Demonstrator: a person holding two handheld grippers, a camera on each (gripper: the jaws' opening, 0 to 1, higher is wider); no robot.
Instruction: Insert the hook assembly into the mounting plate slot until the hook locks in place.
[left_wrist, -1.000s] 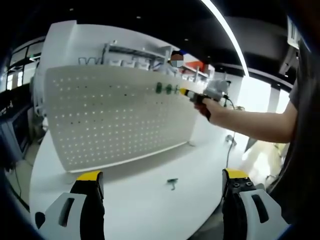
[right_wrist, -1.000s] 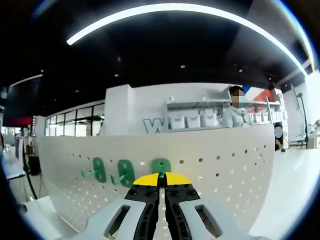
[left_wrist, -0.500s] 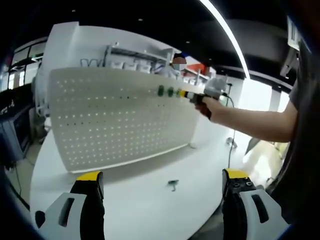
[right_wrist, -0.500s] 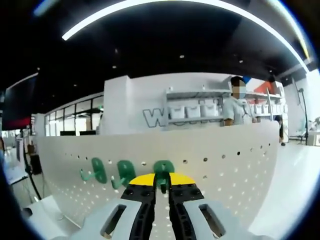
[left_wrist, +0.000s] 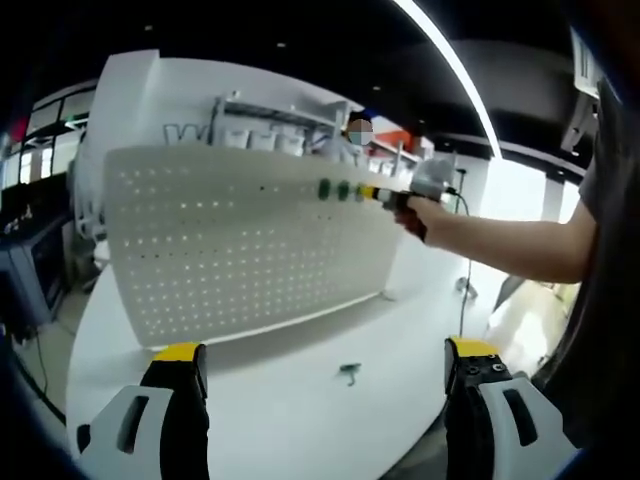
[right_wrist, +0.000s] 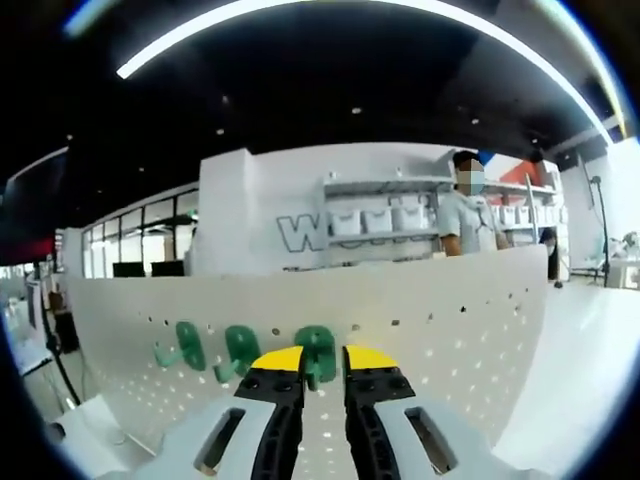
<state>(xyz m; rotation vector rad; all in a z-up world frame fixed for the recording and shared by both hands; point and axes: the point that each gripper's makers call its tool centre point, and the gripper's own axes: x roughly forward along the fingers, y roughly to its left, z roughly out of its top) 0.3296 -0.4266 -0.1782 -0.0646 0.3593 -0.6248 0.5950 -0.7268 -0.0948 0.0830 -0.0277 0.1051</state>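
The white pegboard (left_wrist: 230, 250) stands upright on the table. In the right gripper view three green hooks hang in a row on the pegboard (right_wrist: 450, 320): left hook (right_wrist: 185, 345), middle hook (right_wrist: 238, 350) and right hook (right_wrist: 318, 352). My right gripper (right_wrist: 322, 360) is open, its yellow tips either side of the right hook with small gaps. The left gripper view has the right gripper (left_wrist: 372, 192) at the board's upper right beside two green hooks (left_wrist: 323, 188). A spare green hook (left_wrist: 349, 371) lies on the table. My left gripper (left_wrist: 325, 350) is wide open with nothing in it, above the table.
The round white table (left_wrist: 280, 410) carries the board, and its edge curves close on the right. A person's arm (left_wrist: 500, 245) reaches across from the right. Another person (right_wrist: 465, 215) stands behind the board near wall shelves (right_wrist: 385, 215).
My right gripper was shut on the third hook at the board and its jaws have since parted, leaving the hook on the pegboard. The left gripper stays open and the view shifted slightly.
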